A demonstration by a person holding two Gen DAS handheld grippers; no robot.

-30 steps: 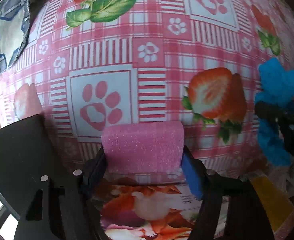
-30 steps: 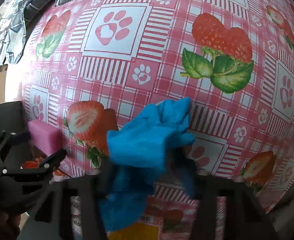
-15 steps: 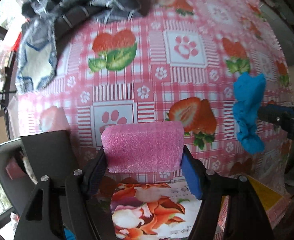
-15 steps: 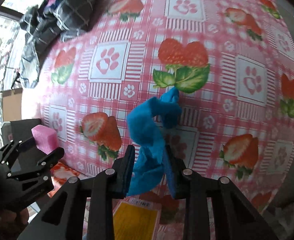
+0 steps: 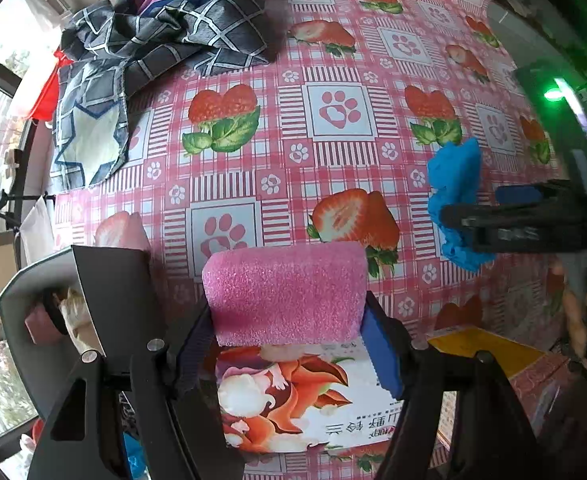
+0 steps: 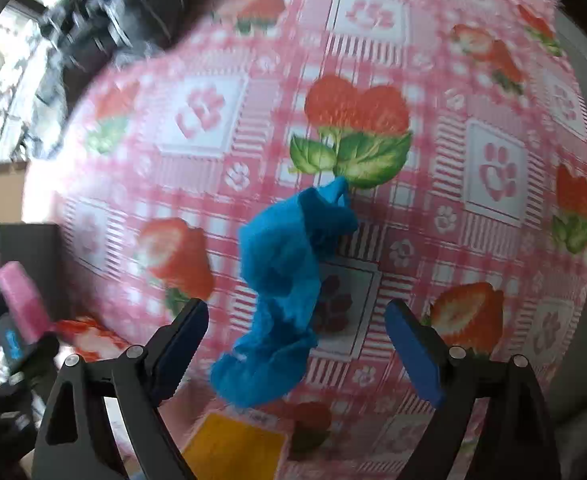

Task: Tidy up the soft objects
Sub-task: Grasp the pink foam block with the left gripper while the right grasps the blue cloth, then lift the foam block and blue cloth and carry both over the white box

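Note:
My left gripper is shut on a pink foam block and holds it above the strawberry-print tablecloth. The pink foam block also shows at the left in the right wrist view. My right gripper is open, its jaws wide apart. A blue fuzzy cloth hangs loose between the jaws, touching neither pad. In the left wrist view the blue cloth is at the tips of the right gripper, above the table.
A crumpled dark checked cloth lies at the table's far left. A flower-print box and a yellow box sit below the grippers. A dark chair stands at the left edge.
Both grippers rose away from the table. My right gripper went from shut on the blue cloth to wide open, and the cloth is now loose between the jaws.

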